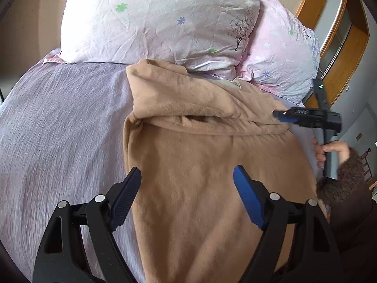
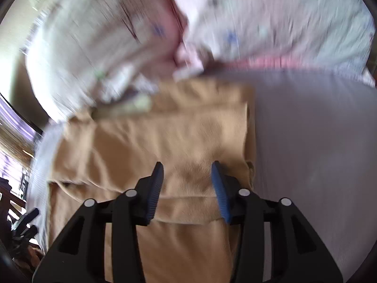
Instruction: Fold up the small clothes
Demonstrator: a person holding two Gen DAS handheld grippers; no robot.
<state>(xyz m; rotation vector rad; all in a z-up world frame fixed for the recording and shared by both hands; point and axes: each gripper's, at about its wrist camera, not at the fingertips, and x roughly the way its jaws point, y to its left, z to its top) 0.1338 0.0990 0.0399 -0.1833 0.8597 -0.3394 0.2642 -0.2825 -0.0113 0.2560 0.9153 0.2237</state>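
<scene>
Pretty standard bedroom: a bed with a pale lilac sheet (image 1: 61,122), two wrinkly pink-and-white floral pillows (image 1: 155,18) stacked at the head against a beige wall (image 1: 26,21). Orange wooden trim (image 1: 339,70) runs along the right side, and daylight brightens the pillows.

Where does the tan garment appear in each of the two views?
Left wrist view: tan garment fills the centre, running down between the open jaws.
Right wrist view: tan garment fills centre-left, blurred.
Shared landmark: floral pillows at its far end.
</scene>
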